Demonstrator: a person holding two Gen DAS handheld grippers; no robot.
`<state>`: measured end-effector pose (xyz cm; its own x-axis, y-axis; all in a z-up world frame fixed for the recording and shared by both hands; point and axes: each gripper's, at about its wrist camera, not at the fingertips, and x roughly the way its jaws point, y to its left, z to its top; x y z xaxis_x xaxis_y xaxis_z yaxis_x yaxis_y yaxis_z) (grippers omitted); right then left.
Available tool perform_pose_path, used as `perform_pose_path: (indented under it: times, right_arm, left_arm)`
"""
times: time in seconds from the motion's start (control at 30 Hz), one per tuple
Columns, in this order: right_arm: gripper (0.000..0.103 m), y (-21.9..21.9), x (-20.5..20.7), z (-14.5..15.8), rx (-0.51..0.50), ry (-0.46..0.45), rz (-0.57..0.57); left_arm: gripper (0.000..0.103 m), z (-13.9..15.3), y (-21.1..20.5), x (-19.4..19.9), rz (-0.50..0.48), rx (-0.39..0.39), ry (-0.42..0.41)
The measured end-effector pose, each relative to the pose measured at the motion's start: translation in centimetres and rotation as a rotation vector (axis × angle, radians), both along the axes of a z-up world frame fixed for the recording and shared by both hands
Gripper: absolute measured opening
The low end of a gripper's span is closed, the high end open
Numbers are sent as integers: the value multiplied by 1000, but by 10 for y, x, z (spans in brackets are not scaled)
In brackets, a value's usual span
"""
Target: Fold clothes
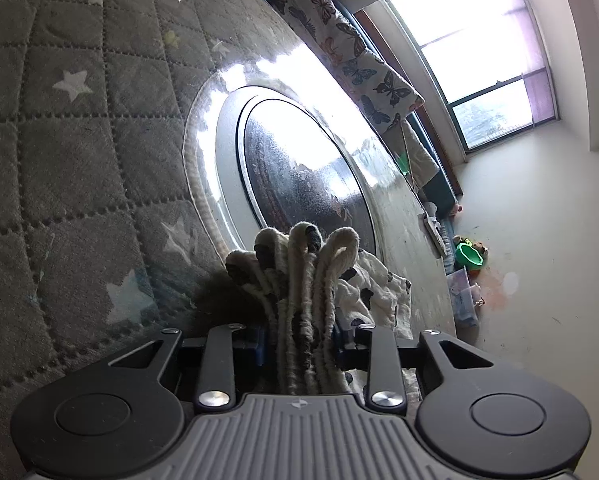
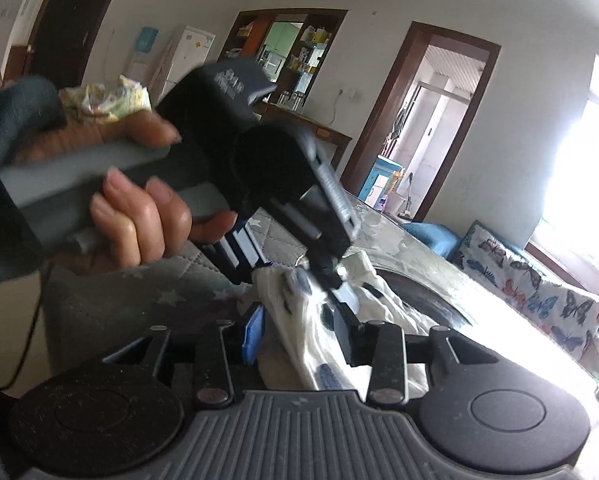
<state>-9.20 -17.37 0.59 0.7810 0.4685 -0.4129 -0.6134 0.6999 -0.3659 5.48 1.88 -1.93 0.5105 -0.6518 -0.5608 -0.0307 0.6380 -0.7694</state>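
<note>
My left gripper (image 1: 303, 344) is clenched on a thick bunch of cream cloth with dark spots (image 1: 299, 276); several folded layers stand up between its fingers (image 1: 259, 346), their looped edges pointing toward twelve o'clock. The rest of that garment spills out at about two o'clock onto the tabletop (image 1: 415, 240). In the right wrist view, my right gripper (image 2: 299, 336) has the same spotted cloth lying between its fingers (image 2: 253, 334); the gap looks fairly wide and I cannot tell whether the pads press the fabric or merely flank it. Just beyond, at twelve o'clock, my left hand (image 2: 139, 220) grips its tool, whose tips meet the cloth.

Further off in the left view, a round glass turntable (image 1: 299, 168) sits at twelve o'clock, and a grey quilted cover with stars (image 1: 71, 140) spreads from nine to eleven o'clock. A butterfly-print cushion (image 1: 359, 68) lies near the window at one o'clock.

I judge the folding to be partway: layers are gathered, yet the garment is bunched rather than flat, so smoothing and the final folds remain
</note>
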Motion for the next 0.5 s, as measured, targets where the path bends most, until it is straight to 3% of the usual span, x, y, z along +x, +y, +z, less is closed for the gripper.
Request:
perform_pose_path:
  times: [0.13,0.27,0.5]
  right_arm:
    - [38,-31,3,14,104,102,-56]
    - [38,-75,14,27,229,188,-194]
    - [38,-137,31,14,316,327,-397]
  left_arm:
    - [32,2,-3,-3,-9,18,-10]
    - [32,3,-4,-1,-13,21,-5]
    - [32,6,-8,4,-22,39,-8]
